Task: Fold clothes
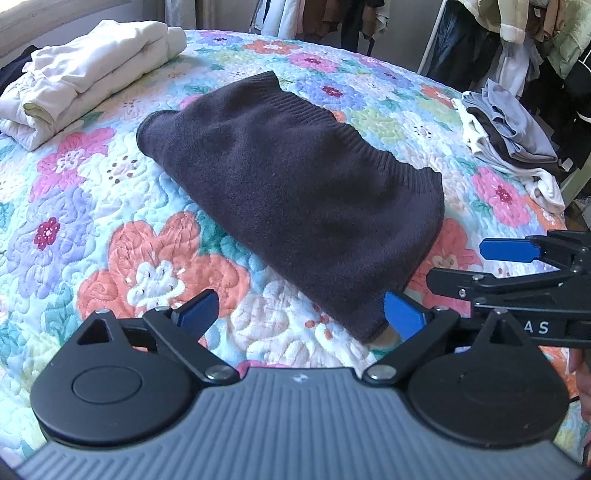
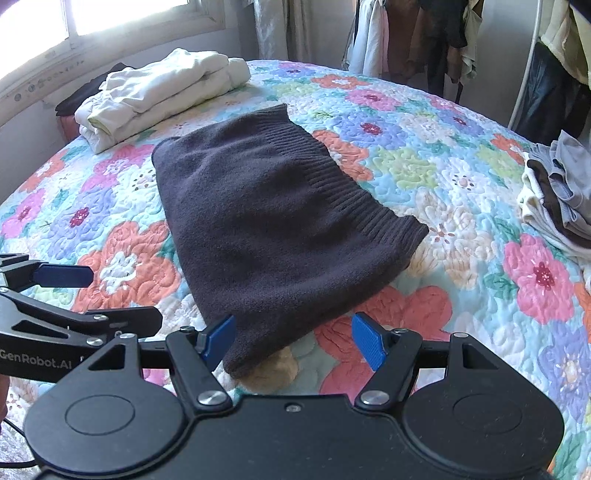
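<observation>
A dark folded knit sweater (image 1: 295, 192) lies flat on the floral quilt (image 1: 92, 206), its ribbed hem on the far right side. It also shows in the right wrist view (image 2: 273, 229). My left gripper (image 1: 301, 314) is open and empty, its blue fingers straddling the sweater's near corner just above the quilt. My right gripper (image 2: 293, 338) is open and empty at the same near corner, a tan label showing under the edge. The right gripper also shows at the right edge of the left wrist view (image 1: 517, 258), and the left gripper at the left edge of the right wrist view (image 2: 62, 291).
A stack of folded cream clothes (image 1: 88, 70) sits at the far left of the bed (image 2: 461, 177). A pile of unfolded grey, brown and white clothes (image 1: 513, 136) lies at the right edge. Hanging clothes on a rack (image 2: 424, 33) stand beyond the bed.
</observation>
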